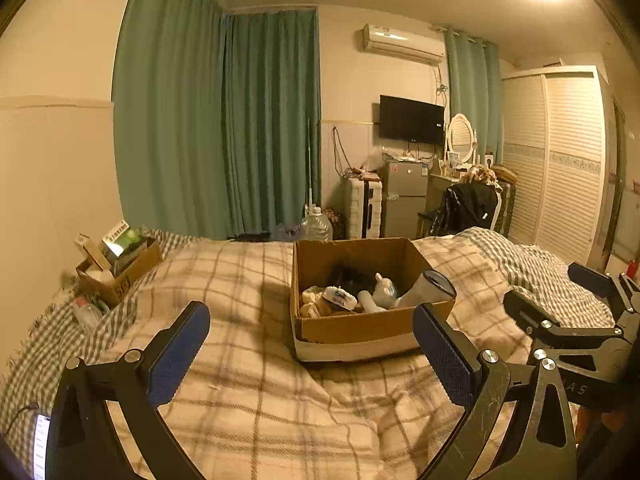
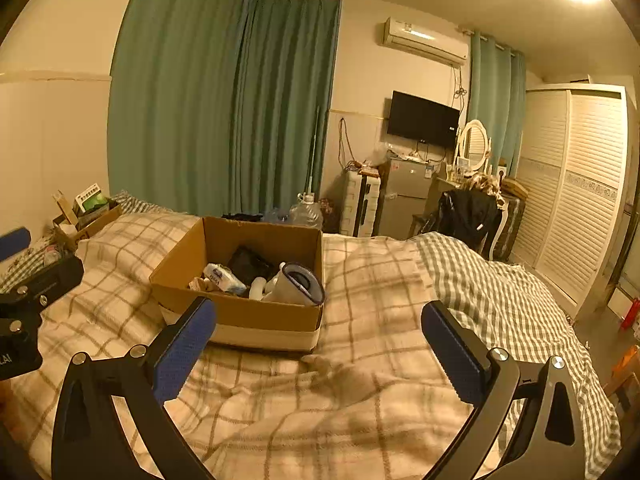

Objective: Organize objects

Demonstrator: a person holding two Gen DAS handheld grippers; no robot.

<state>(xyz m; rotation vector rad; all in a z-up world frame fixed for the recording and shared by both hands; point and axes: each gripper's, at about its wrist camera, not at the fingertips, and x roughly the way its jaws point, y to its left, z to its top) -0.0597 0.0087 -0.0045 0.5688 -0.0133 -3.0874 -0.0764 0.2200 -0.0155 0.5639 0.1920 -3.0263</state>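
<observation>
A cardboard box (image 1: 360, 326) sits on the plaid blanket in the middle of the bed; it also shows in the right wrist view (image 2: 256, 312). Inside lie a tissue pack (image 1: 339, 298), a white bottle (image 1: 370, 301), a white cup on its side (image 1: 430, 288), something black and a few small items. My left gripper (image 1: 312, 354) is open and empty, hovering just in front of the box. My right gripper (image 2: 318, 348) is open and empty, in front of the box's right corner. The right gripper also shows at the right of the left wrist view (image 1: 560, 292).
A second, smaller cardboard box (image 1: 120, 270) with cartons stands at the bed's far left by the wall, a clear bottle (image 1: 86, 312) beside it. A phone (image 1: 40, 444) lies at the lower left. Beyond the bed are a water jug (image 1: 318, 226), suitcase, fridge, chair and wardrobe.
</observation>
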